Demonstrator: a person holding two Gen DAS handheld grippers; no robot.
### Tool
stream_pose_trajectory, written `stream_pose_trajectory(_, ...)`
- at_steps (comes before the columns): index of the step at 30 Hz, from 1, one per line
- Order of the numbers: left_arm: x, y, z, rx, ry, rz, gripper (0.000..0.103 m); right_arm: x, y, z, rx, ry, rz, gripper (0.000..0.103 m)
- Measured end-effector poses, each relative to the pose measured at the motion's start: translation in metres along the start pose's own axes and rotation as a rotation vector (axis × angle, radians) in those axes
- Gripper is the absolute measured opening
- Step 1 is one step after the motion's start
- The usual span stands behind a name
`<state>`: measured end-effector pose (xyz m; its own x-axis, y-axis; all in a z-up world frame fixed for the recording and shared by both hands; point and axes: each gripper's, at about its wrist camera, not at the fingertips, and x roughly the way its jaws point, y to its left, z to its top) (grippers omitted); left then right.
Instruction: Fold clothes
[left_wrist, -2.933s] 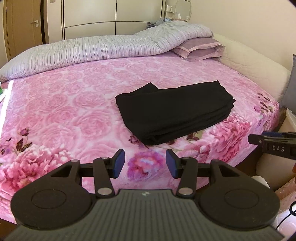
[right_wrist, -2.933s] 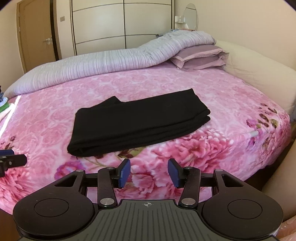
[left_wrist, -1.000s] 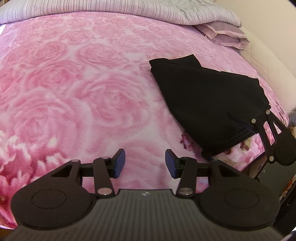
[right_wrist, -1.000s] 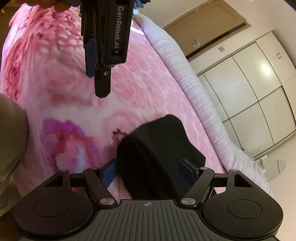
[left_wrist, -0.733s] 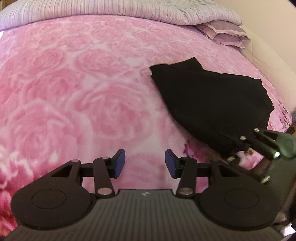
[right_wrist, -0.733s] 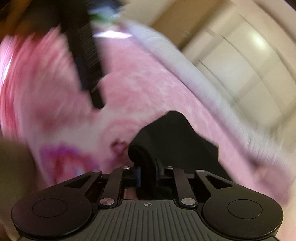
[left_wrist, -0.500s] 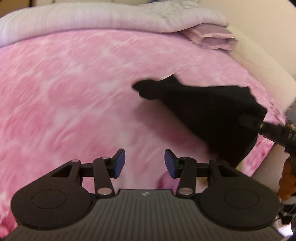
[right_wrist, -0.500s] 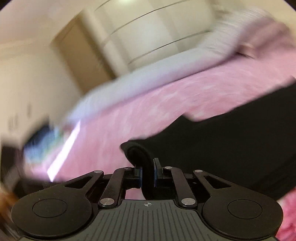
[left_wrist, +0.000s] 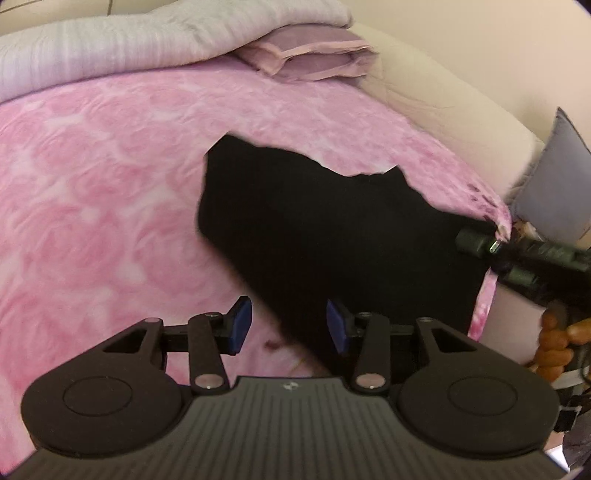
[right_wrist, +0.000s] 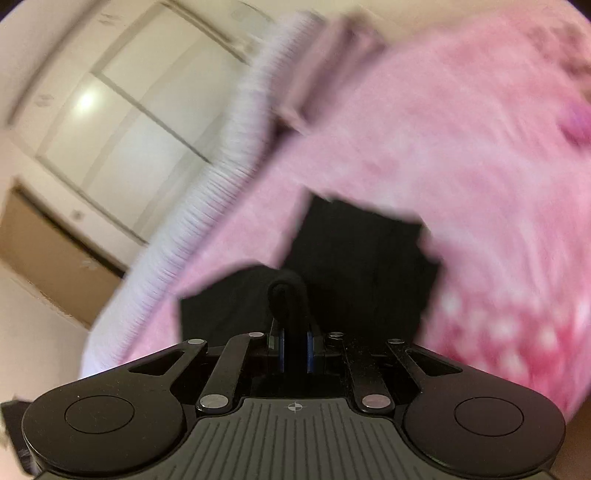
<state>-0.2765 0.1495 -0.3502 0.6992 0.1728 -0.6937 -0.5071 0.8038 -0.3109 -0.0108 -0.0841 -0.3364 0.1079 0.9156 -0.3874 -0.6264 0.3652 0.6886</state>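
A black garment (left_wrist: 332, 229) hangs lifted and partly spread above the pink rose bedspread (left_wrist: 92, 192). My right gripper (right_wrist: 294, 350) is shut on a bunched edge of the black garment (right_wrist: 369, 258); the view is blurred. It also shows at the right edge of the left wrist view (left_wrist: 476, 242), at the garment's right corner. My left gripper (left_wrist: 290, 328) is open and empty, just in front of the garment's lower edge.
A striped grey quilt (left_wrist: 129, 48) and a mauve pillow (left_wrist: 314, 55) lie at the far side of the bed. A cream headboard (left_wrist: 443, 110) and a grey cushion (left_wrist: 557, 184) are at the right. Wardrobe doors (right_wrist: 129, 110) stand beyond the bed.
My right gripper closed on the garment's edge and lifted it off the bed, swinging right. The folded stack has come open and hangs. My left gripper stayed open and moved nearer the cloth.
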Motion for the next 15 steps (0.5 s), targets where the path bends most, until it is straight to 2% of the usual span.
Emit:
stream_pose_trajectory(2, 0.001, -0.003, 0.008, 0.005, -0.012, -0.014, 0.039, -0.016, 0.013, 0.010, -0.070, -0.063, 0.045, 0.009)
stream_pose_trajectory(4, 0.006, -0.004, 0.013, 0.010, -0.010, -0.034, 0.039, -0.027, 0.019, 0.013, -0.132, -0.102, 0.034, 0.009)
stream_pose_trajectory(5, 0.010, -0.004, 0.014, 0.010, -0.003, -0.042, 0.039, -0.025, 0.012, 0.012, -0.128, -0.095, -0.012, 0.009)
stream_pose_trajectory(9, 0.031, -0.001, 0.016, -0.009, 0.049, -0.041, 0.039, 0.001, -0.041, -0.002, 0.006, 0.002, -0.224, 0.009)
stream_pose_trajectory(11, 0.036, 0.003, 0.017, -0.018, 0.056, -0.040, 0.040, 0.003, -0.060, -0.008, 0.134, 0.007, -0.236, 0.011)
stream_pose_trajectory(12, 0.039, 0.006, 0.018, -0.025, 0.059, -0.039, 0.041, 0.000, -0.066, -0.009, 0.194, -0.003, -0.229, 0.016)
stream_pose_trajectory(13, 0.041, 0.010, 0.020, -0.037, 0.064, -0.034, 0.042, -0.002, -0.071, -0.011, 0.255, -0.012, -0.221, 0.034)
stream_pose_trajectory(14, 0.044, 0.015, 0.023, -0.052, 0.070, -0.029, 0.042, -0.006, -0.074, -0.012, 0.294, -0.017, -0.224, 0.042)
stream_pose_trajectory(15, 0.046, 0.020, 0.025, -0.071, 0.072, -0.035, 0.043, -0.014, -0.073, -0.017, 0.332, -0.026, -0.237, 0.055)
